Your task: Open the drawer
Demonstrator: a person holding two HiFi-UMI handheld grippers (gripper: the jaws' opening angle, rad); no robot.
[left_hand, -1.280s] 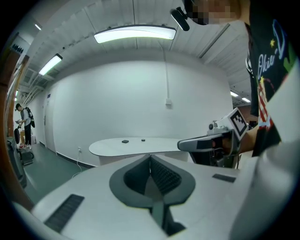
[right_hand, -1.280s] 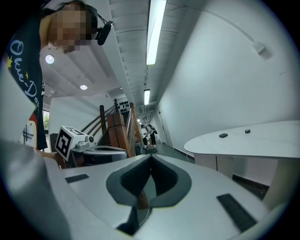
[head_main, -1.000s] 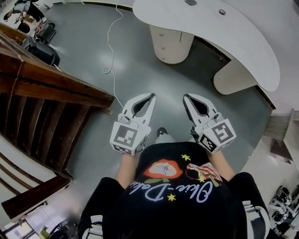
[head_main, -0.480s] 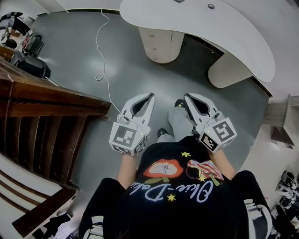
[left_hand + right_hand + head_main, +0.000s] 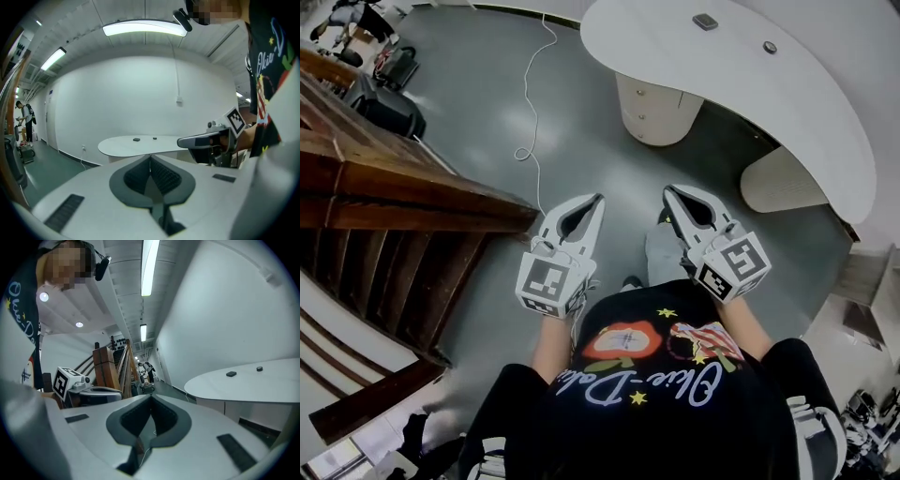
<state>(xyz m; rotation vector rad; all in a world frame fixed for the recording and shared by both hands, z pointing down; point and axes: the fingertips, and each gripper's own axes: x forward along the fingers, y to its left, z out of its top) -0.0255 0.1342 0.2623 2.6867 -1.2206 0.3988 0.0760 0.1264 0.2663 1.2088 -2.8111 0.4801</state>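
Drawer pedestal [image 5: 660, 112], cream and rounded, stands beneath the curved white desk [image 5: 741, 80], well ahead of the white left gripper [image 5: 599, 200] and right gripper [image 5: 667, 191], both clenched on nothing.

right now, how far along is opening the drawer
Done: nothing yet. The drawer unit under the white desk looks shut, with its fronts flush. In hand: nothing. The left tool and right tool are both shut and empty, held over the grey floor, well apart from the desk. Left: get to the unit, grip a drawer and pull it out.
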